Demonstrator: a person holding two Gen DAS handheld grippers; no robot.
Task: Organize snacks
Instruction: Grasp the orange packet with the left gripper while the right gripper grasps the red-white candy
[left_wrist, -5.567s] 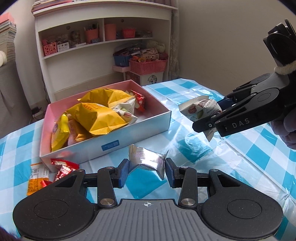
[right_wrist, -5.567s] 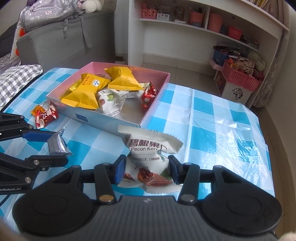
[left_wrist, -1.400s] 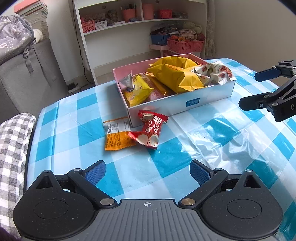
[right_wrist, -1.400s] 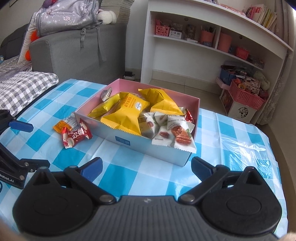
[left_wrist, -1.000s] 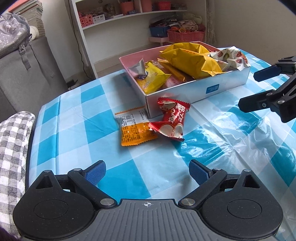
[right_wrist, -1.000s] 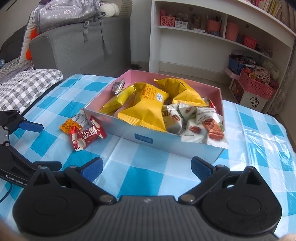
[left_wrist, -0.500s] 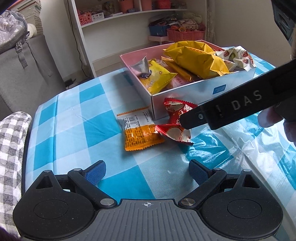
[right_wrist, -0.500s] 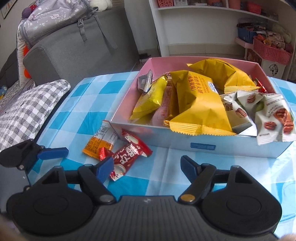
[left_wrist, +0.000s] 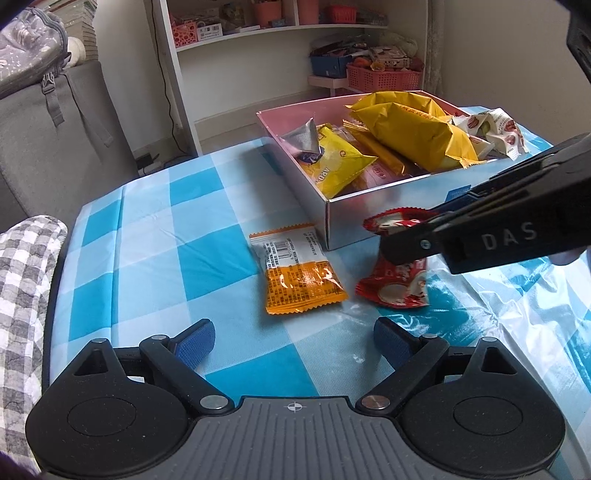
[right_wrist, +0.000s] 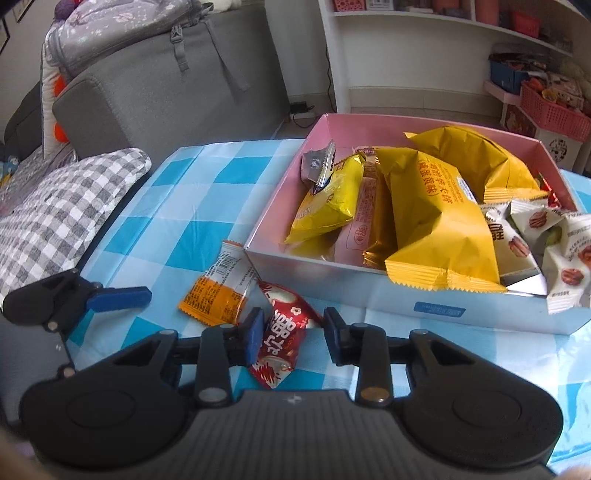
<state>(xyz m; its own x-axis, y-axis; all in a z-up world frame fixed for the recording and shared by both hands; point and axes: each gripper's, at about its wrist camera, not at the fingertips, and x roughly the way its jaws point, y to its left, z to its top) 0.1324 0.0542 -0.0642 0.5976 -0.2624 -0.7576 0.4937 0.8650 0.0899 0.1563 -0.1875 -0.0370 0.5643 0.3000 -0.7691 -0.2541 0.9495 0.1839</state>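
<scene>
My right tool (right_wrist: 291, 338) sits down on the counter (left_wrist: 155, 236) with the red snack packet (right_wrist: 282, 341) between its fingers. The jaws are part-way open: the left pad looks against the wrapper, the right pad stands clear, so nothing is gripped yet. The packet lies just in front of the pink box (right_wrist: 424, 122), its long axis running roughly along my fingers, so I judge closing across its narrow width will catch it. My left tool (left_wrist: 293, 341) hangs wide open and empty, nearer the orange packet (left_wrist: 301, 275), which lies flat just beside the red one. I'd take red with the right, orange with the left.
</scene>
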